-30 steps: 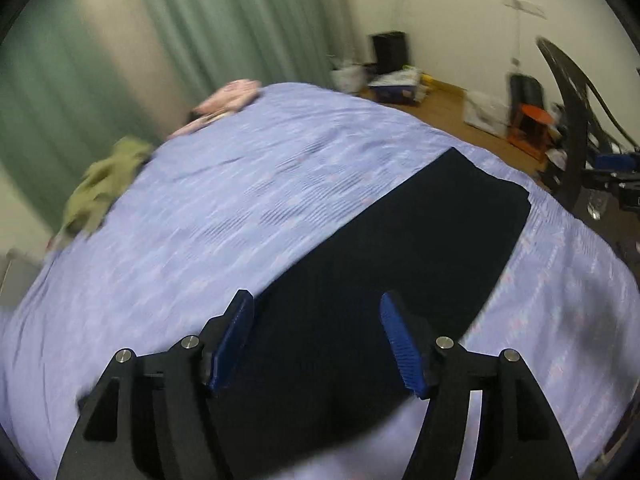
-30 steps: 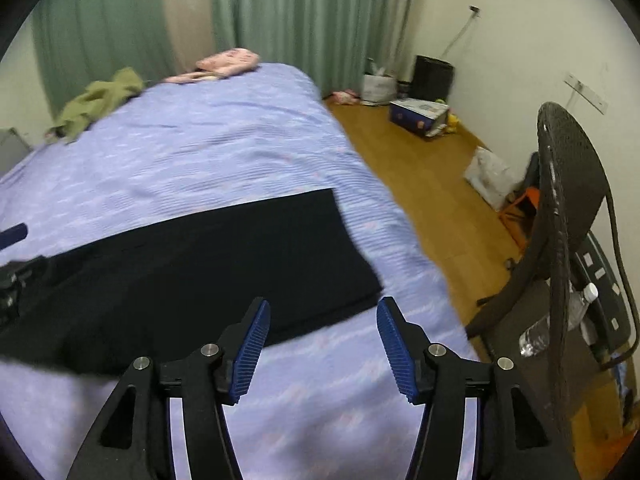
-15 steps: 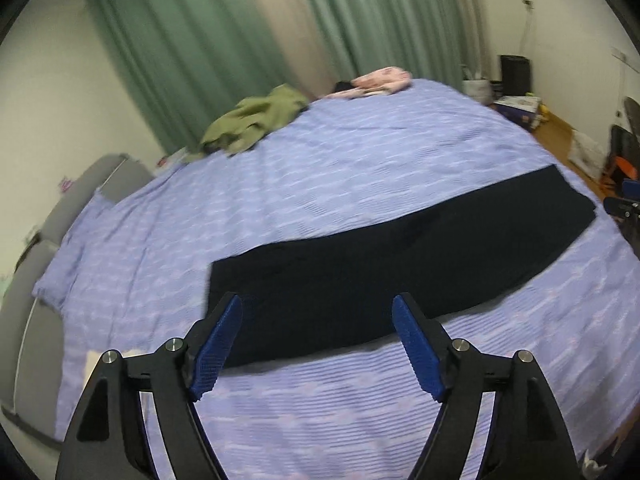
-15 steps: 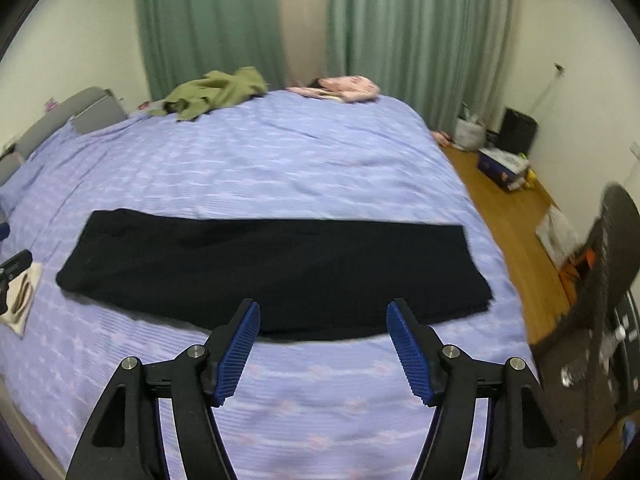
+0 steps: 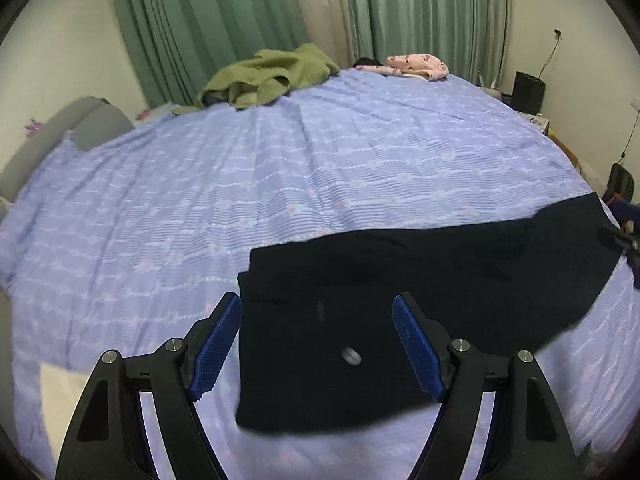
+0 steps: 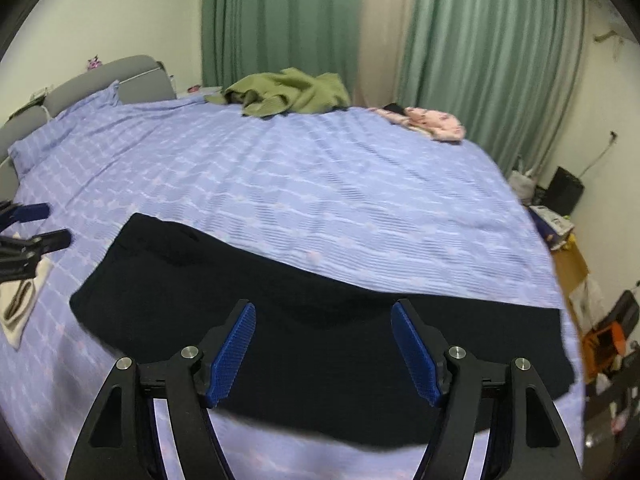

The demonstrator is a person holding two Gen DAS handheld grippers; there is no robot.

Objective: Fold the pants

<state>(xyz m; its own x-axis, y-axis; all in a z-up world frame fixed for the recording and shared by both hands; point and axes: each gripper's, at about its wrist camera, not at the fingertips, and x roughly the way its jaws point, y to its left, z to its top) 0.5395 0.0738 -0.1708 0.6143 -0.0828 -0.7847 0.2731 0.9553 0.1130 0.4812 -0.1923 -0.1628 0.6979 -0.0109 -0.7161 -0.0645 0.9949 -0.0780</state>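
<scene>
On the bed (image 5: 320,168), black pants (image 5: 400,280) lie flat; the left gripper (image 5: 318,340) is open above them, and the right gripper (image 6: 323,344), just opening wider, holds nothing.

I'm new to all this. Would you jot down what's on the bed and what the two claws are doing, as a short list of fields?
Surface: bed with lilac sheet
Main item: black pants, laid flat in a long strip
Far edge: green garment, pink garment
Left gripper: open, above one end of the pants, holding nothing
Right gripper: open, jaws just widened, nothing between them
Backdrop: green curtains
</scene>
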